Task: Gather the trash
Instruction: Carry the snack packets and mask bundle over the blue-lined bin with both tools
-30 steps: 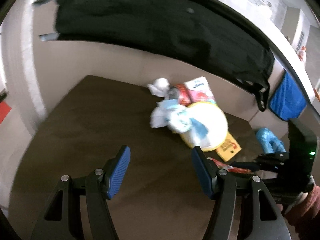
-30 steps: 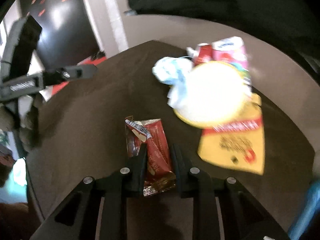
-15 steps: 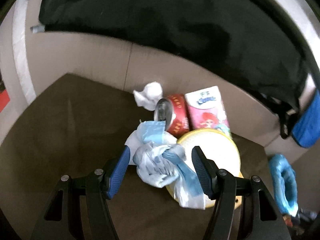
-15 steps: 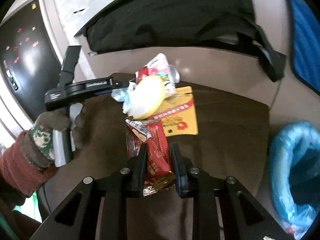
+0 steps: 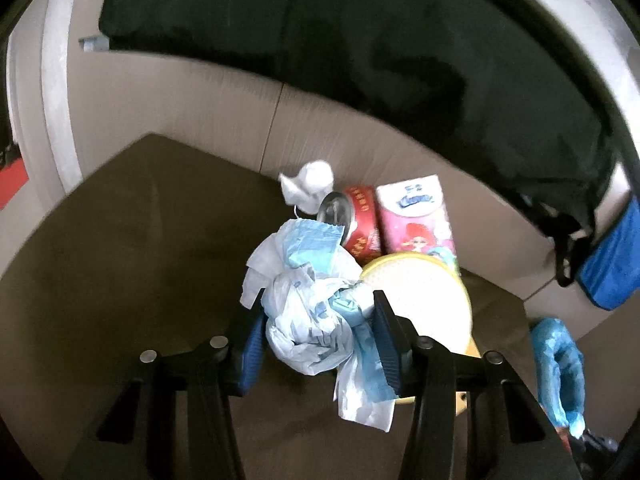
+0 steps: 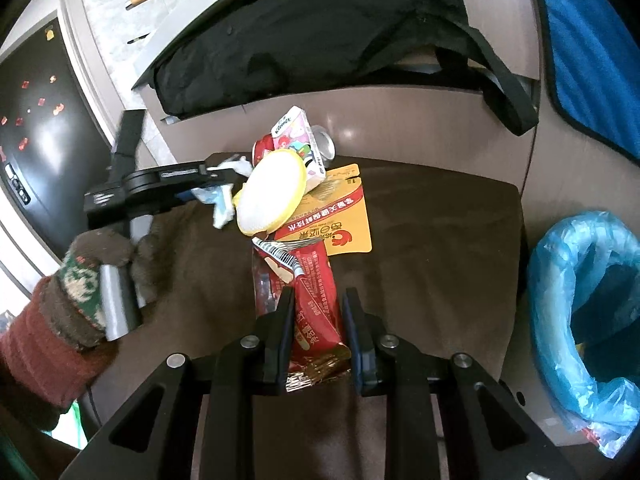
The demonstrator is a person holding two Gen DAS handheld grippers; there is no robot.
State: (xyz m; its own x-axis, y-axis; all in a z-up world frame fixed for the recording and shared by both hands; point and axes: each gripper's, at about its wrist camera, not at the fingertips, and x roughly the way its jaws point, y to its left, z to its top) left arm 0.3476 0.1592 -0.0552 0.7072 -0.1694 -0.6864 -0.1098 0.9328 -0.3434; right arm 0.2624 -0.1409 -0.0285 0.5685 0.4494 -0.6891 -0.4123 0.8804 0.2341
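Observation:
My left gripper is closed around a crumpled white and blue plastic wrapper on the brown table; it also shows in the right wrist view. My right gripper is shut on a red snack wrapper and holds it above the table. Behind lie a yellow-rimmed white lid, a red can, a pink tissue pack, a white tissue ball and a yellow packet.
A bin lined with a blue bag stands to the right of the table, also seen in the left wrist view. A black bag and a blue cloth hang over the counter behind.
My left gripper moved forward to the pile and closed on the crumpled wrapper. My right gripper lifted and pulled back with the red wrapper, bringing the bin into view.

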